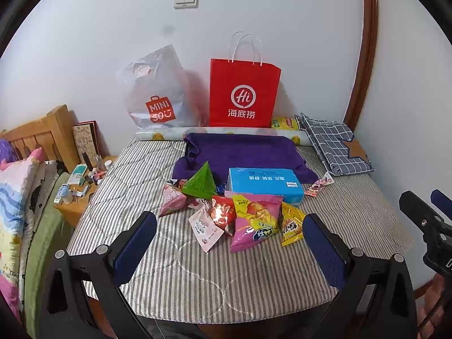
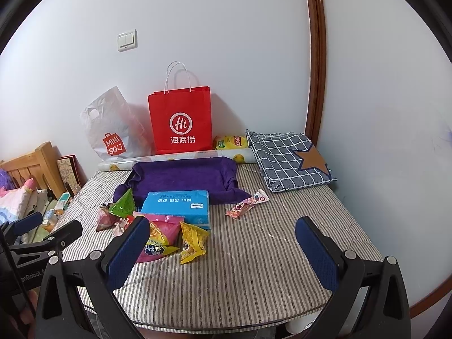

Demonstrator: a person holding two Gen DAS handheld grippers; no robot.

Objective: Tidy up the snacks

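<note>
A pile of snack packets lies mid-table: a green pyramid packet, a big pink chip bag, a yellow packet, a red packet, a white-pink sachet. A blue tissue pack sits behind them on a purple towel. A lone pink candy packet lies to the right. A red paper bag stands against the wall. My left gripper is open and empty, just before the pile. My right gripper is open and empty, right of the pile.
A white Miniso plastic bag leans beside the red bag. A folded checked cloth lies at the back right, a yellow packet behind the towel. The striped table cover ends near me. A cluttered wooden bedside stand is on the left.
</note>
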